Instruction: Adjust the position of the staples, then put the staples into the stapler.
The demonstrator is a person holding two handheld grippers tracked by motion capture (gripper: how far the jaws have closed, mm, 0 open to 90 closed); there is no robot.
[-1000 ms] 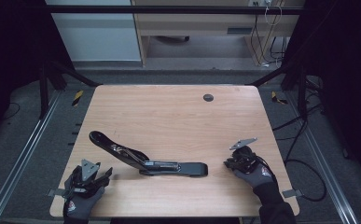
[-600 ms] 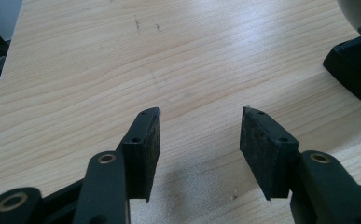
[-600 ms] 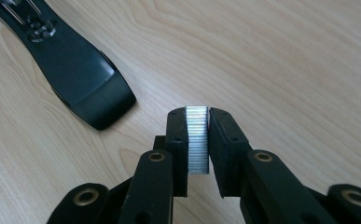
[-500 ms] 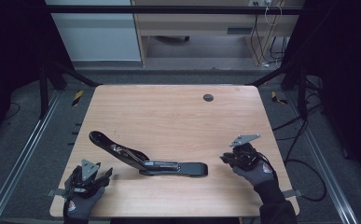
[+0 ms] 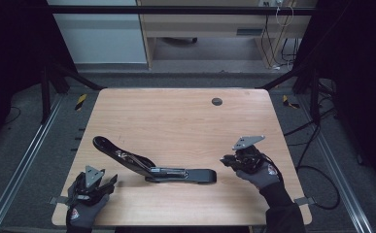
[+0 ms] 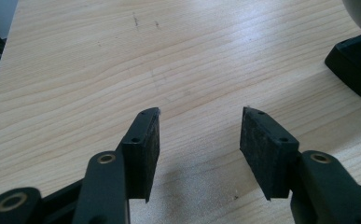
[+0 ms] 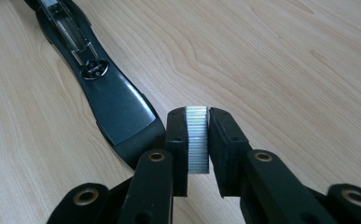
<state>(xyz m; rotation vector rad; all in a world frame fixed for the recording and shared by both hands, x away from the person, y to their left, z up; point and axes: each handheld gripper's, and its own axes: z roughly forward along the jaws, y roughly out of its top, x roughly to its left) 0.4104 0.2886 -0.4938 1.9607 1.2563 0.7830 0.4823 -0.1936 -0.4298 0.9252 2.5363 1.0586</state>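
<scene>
Your right claw (image 5: 230,160) has risen a little off the bench (image 5: 176,116), clenched on a strip of staples (image 7: 197,140). Beside it, the opened black stapler (image 5: 151,167) lies near the front edge. Your left claw (image 6: 199,135) rests released, nothing between its pads.

Black stapler (image 5: 151,167), ribbed silver staple strip (image 7: 197,140), pale wood-grain table (image 5: 176,121)

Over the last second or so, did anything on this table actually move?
Only the right gripper: holding its strip of staples, it has lifted slightly and drifted toward the far edge of the table. The left gripper stayed put near the front corner, jaws open and empty. The opened stapler lies where it was.
</scene>
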